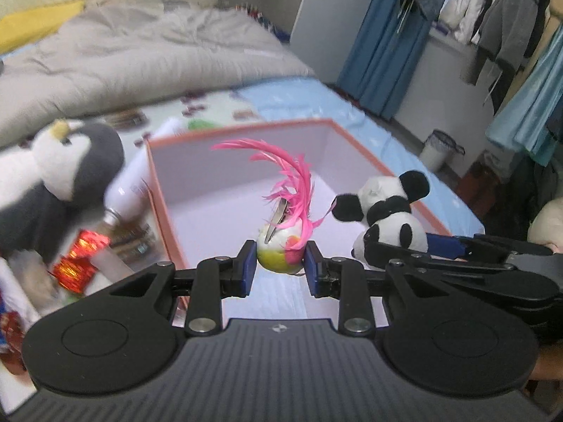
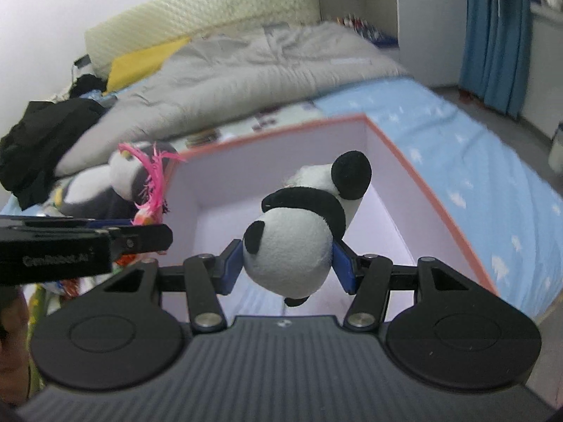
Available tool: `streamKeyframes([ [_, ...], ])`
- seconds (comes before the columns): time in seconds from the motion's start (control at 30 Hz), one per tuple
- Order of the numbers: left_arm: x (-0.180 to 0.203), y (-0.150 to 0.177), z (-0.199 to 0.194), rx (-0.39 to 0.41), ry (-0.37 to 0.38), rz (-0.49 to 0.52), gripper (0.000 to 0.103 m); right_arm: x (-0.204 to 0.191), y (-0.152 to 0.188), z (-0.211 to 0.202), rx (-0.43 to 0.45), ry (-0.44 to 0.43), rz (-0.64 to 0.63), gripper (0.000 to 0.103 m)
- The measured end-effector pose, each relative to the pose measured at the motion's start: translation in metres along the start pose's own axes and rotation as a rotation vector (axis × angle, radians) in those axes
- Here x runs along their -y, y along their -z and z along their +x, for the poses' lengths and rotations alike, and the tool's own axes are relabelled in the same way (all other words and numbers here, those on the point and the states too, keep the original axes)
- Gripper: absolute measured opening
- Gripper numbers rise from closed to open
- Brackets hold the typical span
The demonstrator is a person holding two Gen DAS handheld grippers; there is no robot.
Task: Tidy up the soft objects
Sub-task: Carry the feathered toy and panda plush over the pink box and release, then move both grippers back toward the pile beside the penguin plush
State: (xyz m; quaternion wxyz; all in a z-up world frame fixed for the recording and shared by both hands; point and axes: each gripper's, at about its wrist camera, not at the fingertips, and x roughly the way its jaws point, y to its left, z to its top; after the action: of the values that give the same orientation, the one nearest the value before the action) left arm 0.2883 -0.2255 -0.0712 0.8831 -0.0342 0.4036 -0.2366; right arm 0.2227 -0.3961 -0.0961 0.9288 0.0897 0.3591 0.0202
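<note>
My left gripper (image 1: 279, 263) is shut on a small soft bird toy (image 1: 279, 251) with a yellow and pink body and long pink feathers, held over the near part of an open box (image 1: 242, 130) with a salmon rim and pale lilac inside. My right gripper (image 2: 286, 263) is shut on a black and white panda plush (image 2: 288, 256), also over the box (image 2: 440, 204). In the left wrist view the panda (image 1: 390, 218) and the right gripper hang at the right of the box. In the right wrist view the feathered toy (image 2: 153, 190) and left gripper show at the left.
A grey and white penguin plush (image 1: 52, 183) sits left of the box beside a white bottle (image 1: 130, 190) and shiny red wrapped items (image 1: 79, 260). A grey quilt (image 2: 246, 70) covers the bed behind. Black clothes (image 2: 42, 140) lie far left. A bin (image 1: 440, 149) stands on the floor.
</note>
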Motion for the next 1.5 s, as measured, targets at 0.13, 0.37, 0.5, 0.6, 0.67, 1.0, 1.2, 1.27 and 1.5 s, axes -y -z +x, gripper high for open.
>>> streamKeyframes([
  [0.13,0.002,0.005,0.025,-0.054,-0.011,0.008,0.036,0.012,0.015,0.012,-0.036,0.014,0.014,0.060],
  [0.37,-0.003,0.007,0.027,-0.048,-0.030,0.005,0.044,0.024,0.022,0.018,-0.064,0.010,0.034,0.073],
  [0.5,-0.004,0.003,0.006,-0.015,-0.038,0.004,0.044,0.018,0.017,0.007,-0.036,0.008,0.022,0.076],
  [0.6,-0.006,0.001,-0.013,0.008,-0.039,-0.004,0.044,0.012,0.008,-0.006,-0.004,-0.003,0.022,0.094],
  [0.67,-0.008,0.000,-0.028,0.025,-0.040,-0.014,0.044,0.006,0.003,-0.017,0.026,-0.007,0.020,0.098],
  [1.0,-0.026,0.004,-0.118,0.119,-0.051,-0.053,0.045,-0.046,-0.017,-0.078,0.126,-0.048,-0.057,0.098],
  [1.2,-0.038,0.017,-0.161,0.147,-0.091,-0.045,0.045,-0.083,-0.017,-0.105,0.137,-0.075,-0.100,0.098],
  [1.27,-0.044,0.023,-0.174,0.154,-0.098,-0.047,0.045,-0.093,-0.014,-0.110,0.136,-0.087,-0.114,0.098],
  [1.5,-0.074,0.056,-0.208,0.170,-0.139,-0.093,0.045,-0.131,0.000,-0.116,0.122,-0.119,-0.162,0.098],
])
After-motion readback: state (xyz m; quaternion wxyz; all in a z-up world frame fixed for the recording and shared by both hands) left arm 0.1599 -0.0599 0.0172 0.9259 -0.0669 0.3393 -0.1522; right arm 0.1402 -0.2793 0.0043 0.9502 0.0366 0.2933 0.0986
